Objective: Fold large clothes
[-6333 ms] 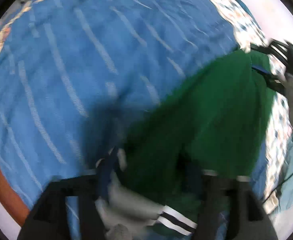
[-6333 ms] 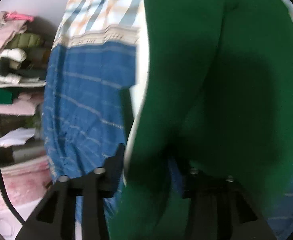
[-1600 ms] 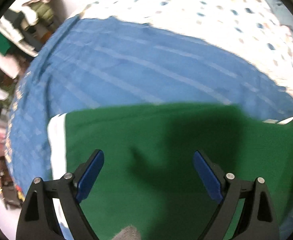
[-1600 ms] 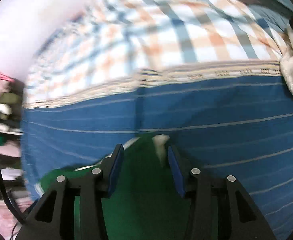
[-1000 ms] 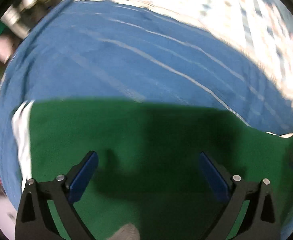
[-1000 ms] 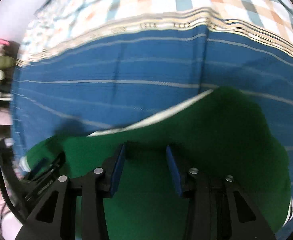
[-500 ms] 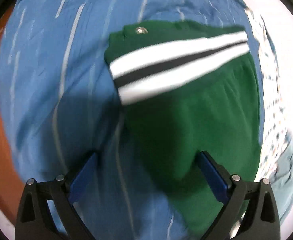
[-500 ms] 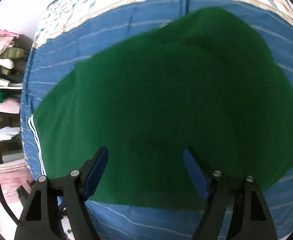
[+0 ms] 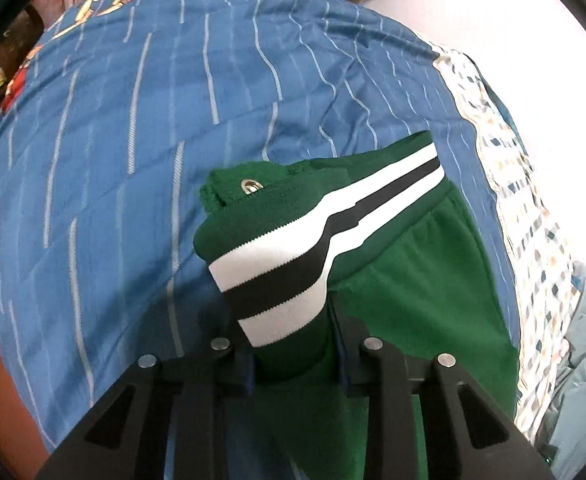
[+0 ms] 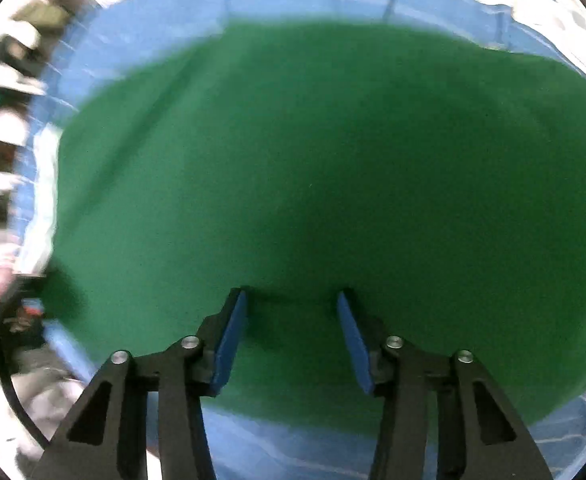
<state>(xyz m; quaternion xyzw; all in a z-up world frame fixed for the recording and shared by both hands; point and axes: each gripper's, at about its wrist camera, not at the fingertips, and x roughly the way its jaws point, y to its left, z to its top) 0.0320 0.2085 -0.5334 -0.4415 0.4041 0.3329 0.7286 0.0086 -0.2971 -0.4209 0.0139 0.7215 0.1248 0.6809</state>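
I note my left gripper (image 9: 293, 344) clamped on the striped waistband (image 9: 293, 256) of the green garment (image 10: 313, 160), which lies on the blue bedspread (image 9: 113, 160). The band runs away rightward. My right gripper (image 10: 293, 336) hovers parted, empty, above the garment.

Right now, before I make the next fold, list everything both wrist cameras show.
Green garment: one, green, lying on the bed, filling the right wrist view.
Striped waistband: one, white-black-white on green with a metal eyelet, lifted between the left tongs.
Blue bedspread: one, blue with pale stripes, under the garment.
Patterned sheet: one, white with small coloured marks, at the bedspread's right edge.
Shelf clutter: blurred, left edge of right wrist view; count unclear.
Left tongs: black, closed on the waistband.
Right tongs: black with blue pads, open above the green garment.
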